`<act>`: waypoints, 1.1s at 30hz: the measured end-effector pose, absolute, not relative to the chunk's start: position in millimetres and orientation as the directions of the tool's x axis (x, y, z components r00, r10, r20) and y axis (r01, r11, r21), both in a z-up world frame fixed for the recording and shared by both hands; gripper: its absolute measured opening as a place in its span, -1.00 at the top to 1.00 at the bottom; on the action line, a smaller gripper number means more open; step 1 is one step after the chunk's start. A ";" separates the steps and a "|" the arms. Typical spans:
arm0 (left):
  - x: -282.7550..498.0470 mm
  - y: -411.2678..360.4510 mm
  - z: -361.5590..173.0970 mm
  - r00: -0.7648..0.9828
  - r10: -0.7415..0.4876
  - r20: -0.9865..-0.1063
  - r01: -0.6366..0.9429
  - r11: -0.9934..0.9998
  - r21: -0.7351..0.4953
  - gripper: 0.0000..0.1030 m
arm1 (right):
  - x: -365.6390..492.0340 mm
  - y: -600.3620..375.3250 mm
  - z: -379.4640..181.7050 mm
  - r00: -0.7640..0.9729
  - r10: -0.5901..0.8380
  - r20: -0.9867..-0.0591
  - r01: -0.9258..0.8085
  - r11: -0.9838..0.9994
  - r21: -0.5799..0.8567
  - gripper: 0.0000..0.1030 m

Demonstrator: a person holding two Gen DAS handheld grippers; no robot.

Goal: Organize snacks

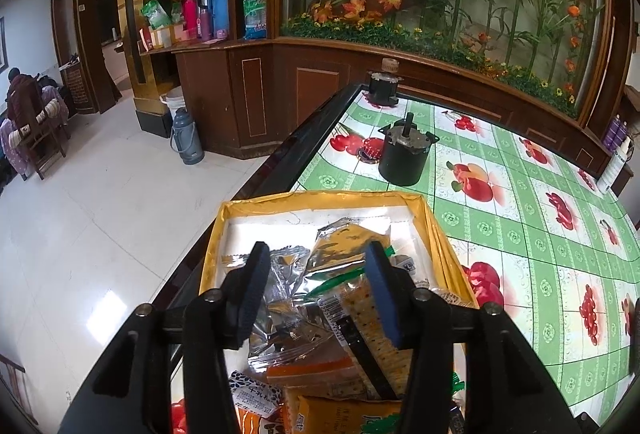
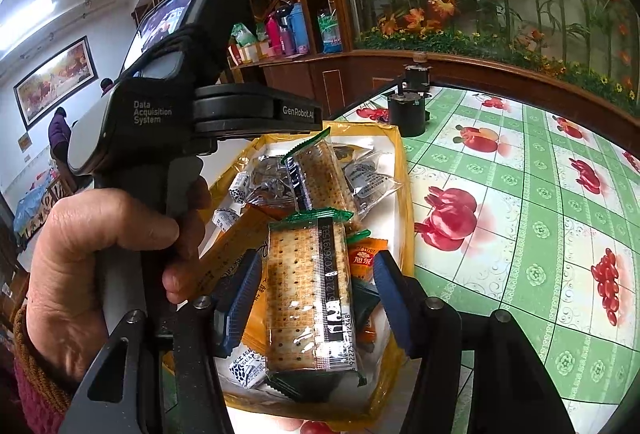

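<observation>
Snack packets piled in yellow box (image 1: pixel 436 230) at edge of fruit-print table (image 1: pixel 540 193). Left gripper (image 1: pixel 316 298) jaws apart above cracker pack (image 1: pixel 360 318), not gripping. Right gripper (image 2: pixel 316 298) jaws apart, straddling second cracker pack (image 2: pixel 304 294).

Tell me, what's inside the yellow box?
The yellow box holds a heap of wrapped snacks: two cracker packs on top, silvery wrappers, small white packets and orange packs. Whatever lies underneath the heap is covered.
</observation>
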State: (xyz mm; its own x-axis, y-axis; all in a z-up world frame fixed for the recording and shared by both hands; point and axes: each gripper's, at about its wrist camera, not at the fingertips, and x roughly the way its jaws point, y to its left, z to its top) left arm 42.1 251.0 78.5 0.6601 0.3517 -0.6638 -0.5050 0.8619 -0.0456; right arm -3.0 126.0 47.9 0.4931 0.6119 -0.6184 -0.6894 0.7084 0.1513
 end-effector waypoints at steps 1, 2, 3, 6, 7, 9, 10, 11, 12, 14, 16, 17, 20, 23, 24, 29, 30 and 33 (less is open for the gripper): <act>41.5 250.9 79.6 0.664 0.354 -0.658 -0.505 0.862 -0.047 -0.02 | -3.0 125.8 48.1 0.494 0.612 -0.617 -0.689 0.709 0.152 -0.22; 40.8 249.8 80.2 0.668 0.355 -0.654 -0.504 0.862 -0.048 -0.03 | -2.8 125.6 48.4 0.495 0.613 -0.616 -0.688 0.709 0.152 -0.23; 40.2 249.1 80.8 0.672 0.355 -0.650 -0.503 0.863 -0.049 -0.03 | -2.6 125.5 48.5 0.496 0.612 -0.615 -0.687 0.710 0.152 -0.23; 39.3 247.3 82.5 0.679 0.360 -0.640 -0.503 0.863 -0.049 -0.04 | -1.8 125.1 48.1 0.499 0.612 -0.614 -0.685 0.712 0.153 -0.27; 39.2 246.6 82.9 0.682 0.361 -0.637 -0.502 0.864 -0.048 -0.05 | -1.7 125.0 48.2 0.501 0.611 -0.613 -0.684 0.713 0.152 -0.28; 39.1 245.7 83.6 0.687 0.362 -0.630 -0.501 0.864 -0.049 -0.09 | -2.6 124.2 48.8 0.504 0.610 -0.611 -0.683 0.715 0.150 -0.29; 38.9 245.0 83.9 0.689 0.362 -0.628 -0.500 0.865 -0.049 -0.11 | -2.7 123.8 49.2 0.505 0.611 -0.610 -0.683 0.715 0.150 -0.29; 38.2 244.3 84.6 0.693 0.363 -0.623 -0.498 0.866 -0.050 -0.13 | -2.8 123.6 49.5 0.506 0.611 -0.609 -0.683 0.715 0.150 -0.29; 37.6 243.7 85.4 0.697 0.364 -0.618 -0.498 0.866 -0.050 -0.16 | -2.7 123.4 49.6 0.508 0.610 -0.608 -0.682 0.716 0.150 -0.29; 36.0 242.4 87.3 0.705 0.370 -0.605 -0.497 0.866 -0.050 -0.23 | -2.3 123.5 49.7 0.508 0.609 -0.609 -0.680 0.717 0.150 -0.29; 34.5 241.1 89.3 0.712 0.375 -0.593 -0.498 0.866 -0.050 -0.26 | -2.0 123.4 49.1 0.509 0.608 -0.610 -0.679 0.719 0.150 -0.30; 33.5 240.6 90.6 0.716 0.379 -0.586 -0.499 0.865 -0.051 -0.27 | -2.1 123.2 48.9 0.509 0.608 -0.610 -0.678 0.719 0.150 -0.30; 30.5 239.8 93.6 0.727 0.387 -0.567 -0.505 0.861 -0.060 -0.31 | -1.5 122.8 48.9 0.513 0.604 -0.610 -0.676 0.722 0.147 -0.30; 24.8 239.2 96.9 0.741 0.401 -0.539 -0.516 0.853 -0.075 -0.45 | -1.8 121.4 48.8 0.520 0.599 -0.609 -0.673 0.727 0.140 -0.39; 22.9 238.8 97.5 0.744 0.410 -0.527 -0.523 0.849 -0.079 -0.50 | -1.8 120.9 49.1 0.525 0.596 -0.608 -0.671 0.729 0.135 -0.41; 6.9 234.7 98.2 0.755 0.441 -0.485 -0.552 0.827 -0.108 -0.79 | -5.0 114.5 53.9 0.563 0.582 -0.586 -0.658 0.745 0.107 -0.62; 3.5 233.8 97.7 0.756 0.445 -0.480 -0.556 0.823 -0.113 -0.80 | -5.3 112.2 54.6 0.570 0.580 -0.582 -0.654 0.749 0.105 -0.65; -5.5 230.5 95.3 0.745 0.467 -0.477 -0.579 0.807 -0.115 -0.82 | -4.4 104.0 57.2 0.584 0.575 -0.573 -0.642 0.759 0.108 -0.71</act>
State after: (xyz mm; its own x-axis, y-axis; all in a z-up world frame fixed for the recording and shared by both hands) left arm -5.5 230.5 95.3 0.7450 0.4666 -0.4767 -0.5791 0.8071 -0.1149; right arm -4.4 104.0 57.2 0.5837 0.5750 -0.5733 -0.6422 0.7590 0.1075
